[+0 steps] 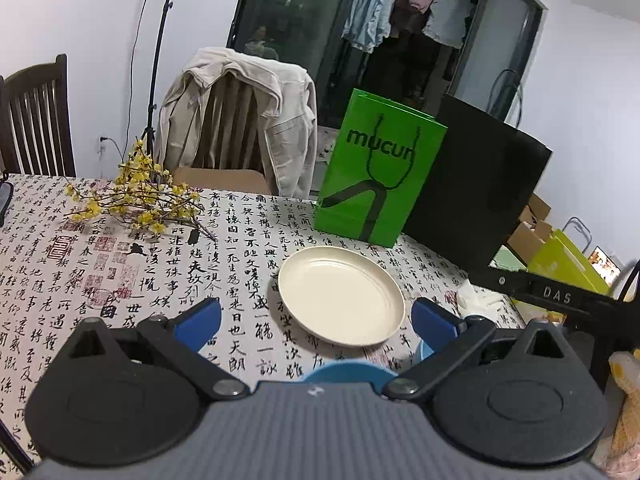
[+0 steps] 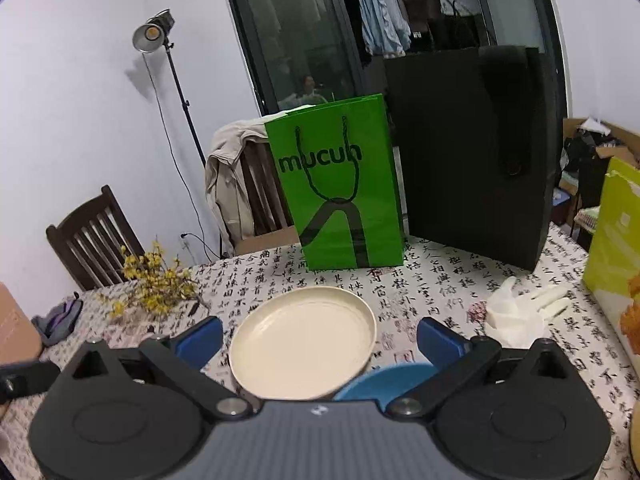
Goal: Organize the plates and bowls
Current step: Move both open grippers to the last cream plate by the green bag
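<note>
Left gripper: jaws spread wide, nothing between them; it hovers over the table with the cream plate just ahead of its blue fingertips
Right gripper: also released and empty; the same plate sits between its spread fingers and slightly to the left
Cream plate: flat on the calligraphy tablecloth, in front of the green bag and clear of it
Blue dish: only a rim shows under the gripper bodies; it seems to sit just beside the plate's near edge, though I cannot tell if they touch, nor whether it is a bowl or a plate
Nearby clutter: yellow flower sprigs to the left, a white glove to the right, a black bag behind
Risk: the plate is shallow and lies flush, so a jaw could skid it along the cloth toward the green bag rather than catch the rim; both grippers face the same plate and could knock together; a low approach could clip the blue dish
</note>
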The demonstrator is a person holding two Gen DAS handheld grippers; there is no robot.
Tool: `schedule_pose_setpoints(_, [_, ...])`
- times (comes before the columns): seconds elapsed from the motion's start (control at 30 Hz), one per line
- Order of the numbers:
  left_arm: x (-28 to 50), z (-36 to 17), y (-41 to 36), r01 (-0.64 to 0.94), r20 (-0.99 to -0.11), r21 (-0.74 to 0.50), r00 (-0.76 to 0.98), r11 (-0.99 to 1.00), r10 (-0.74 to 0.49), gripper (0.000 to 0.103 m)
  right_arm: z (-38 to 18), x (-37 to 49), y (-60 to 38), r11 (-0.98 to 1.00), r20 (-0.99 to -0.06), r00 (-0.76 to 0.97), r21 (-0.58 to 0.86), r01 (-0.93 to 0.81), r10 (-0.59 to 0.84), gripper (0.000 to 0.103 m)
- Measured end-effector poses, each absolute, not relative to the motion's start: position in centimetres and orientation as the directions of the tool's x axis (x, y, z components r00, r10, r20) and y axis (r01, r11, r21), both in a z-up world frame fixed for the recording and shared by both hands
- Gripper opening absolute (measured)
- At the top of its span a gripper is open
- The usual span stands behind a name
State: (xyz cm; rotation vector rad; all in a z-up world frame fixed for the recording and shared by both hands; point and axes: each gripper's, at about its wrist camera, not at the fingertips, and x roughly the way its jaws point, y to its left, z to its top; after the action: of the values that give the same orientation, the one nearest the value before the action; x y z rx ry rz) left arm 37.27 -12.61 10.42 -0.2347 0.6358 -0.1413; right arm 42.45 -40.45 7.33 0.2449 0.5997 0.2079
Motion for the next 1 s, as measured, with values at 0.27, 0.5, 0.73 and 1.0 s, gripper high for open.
schedule_pose_setpoints(0.27, [43.2, 11.4, -13.5, -0.014, -0.572, -0.239, 0.81, 0.971, -0.129, 0.103, 6.5, 49.9, -40.8, 0.934, -0.572, 0.78, 0.354, -0.045, 0.254, 0.103])
schedule_pose_setpoints(0.5, [48.6, 9.2, -14.9, -0.059, -0.608, -0.225, 0.788, 0.972, -0.093, 0.103, 3.6, 54.2, -41.4, 0.918, -0.596, 0.769, 0.395, 0.03, 0.231, 0.103])
schedule_pose_setpoints(0.73, [51.6, 6.3, -16.3, -0.099, -0.636, -0.195, 0.77, 0.976, -0.049, 0.103, 0.4, 55.6, -42.7, 0.897, -0.639, 0.709, 0.442, 0.023, 0.297, 0.103])
schedule_pose_setpoints(1.0, [53.7, 3.4, -17.0, -0.136, -0.708, -0.208, 0.704, 0.969, -0.053, 0.103, -1.8, 57.0, -41.2, 0.922, -0.711, 0.641, 0.387, 0.014, 0.289, 0.103])
